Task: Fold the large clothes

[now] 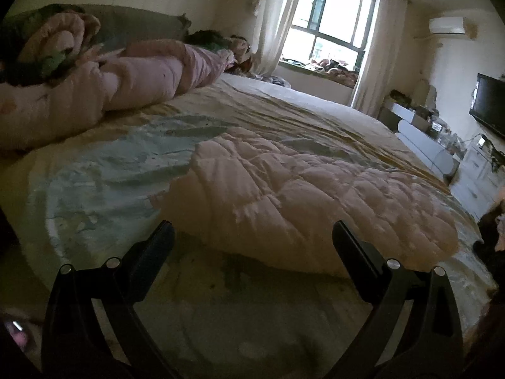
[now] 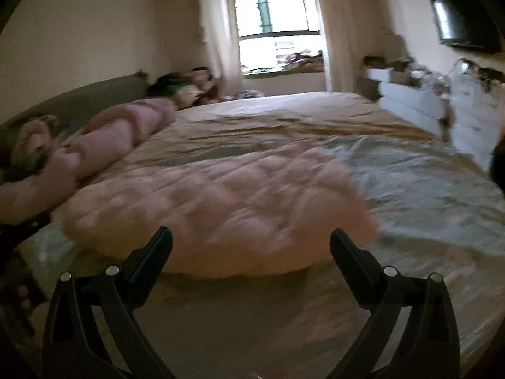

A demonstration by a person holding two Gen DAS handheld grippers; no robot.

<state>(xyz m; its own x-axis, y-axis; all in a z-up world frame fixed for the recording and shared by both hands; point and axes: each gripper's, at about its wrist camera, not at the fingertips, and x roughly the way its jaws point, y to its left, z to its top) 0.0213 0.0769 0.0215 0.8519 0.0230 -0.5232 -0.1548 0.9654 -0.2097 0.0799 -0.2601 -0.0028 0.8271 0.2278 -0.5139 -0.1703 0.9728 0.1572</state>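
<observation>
Pink quilted garment (image 1: 303,199) lies on the bed (image 1: 104,173), near the front edge, already doubled into a fat rounded slab. Looks like a padded coat or similar; type can't be confirmed. In the right wrist view the same garment (image 2: 221,202) is motion-blurred, with the rounded fold edge facing the camera.

Handling, as a judgement: light for its bulk, soft, puffy and springy. The fill will likely push back against a crease, so folds may reopen unless pressed flat. Shell fabric looks smooth, possibly slippery; a shallow pinch could slide off. Not fragile.

Grip points, as a judgement: take a deep bite of both layers at the two near corners of the front edge, one per gripper, not the puffy middle.

Left gripper (image 1: 252,230): jaws spread wide, holding nothing, just short of the near edge of the garment. Contact can't be confirmed.
Right gripper (image 2: 251,237): jaws spread wide, holding nothing, hanging just in front of the fold edge.

Outward: bed sheet has a blue-green and tan print, wrinkled. A rolled pink duvet (image 1: 132,79) lies along the headboard side, well apart from the garment. More bedding is piled beyond it.

Containers: none clearly visible. White cabinet (image 1: 473,173) at the right has clutter on top, too small to identify. Window (image 1: 331,15) is at the far end, with items heaped on the sill.
</observation>
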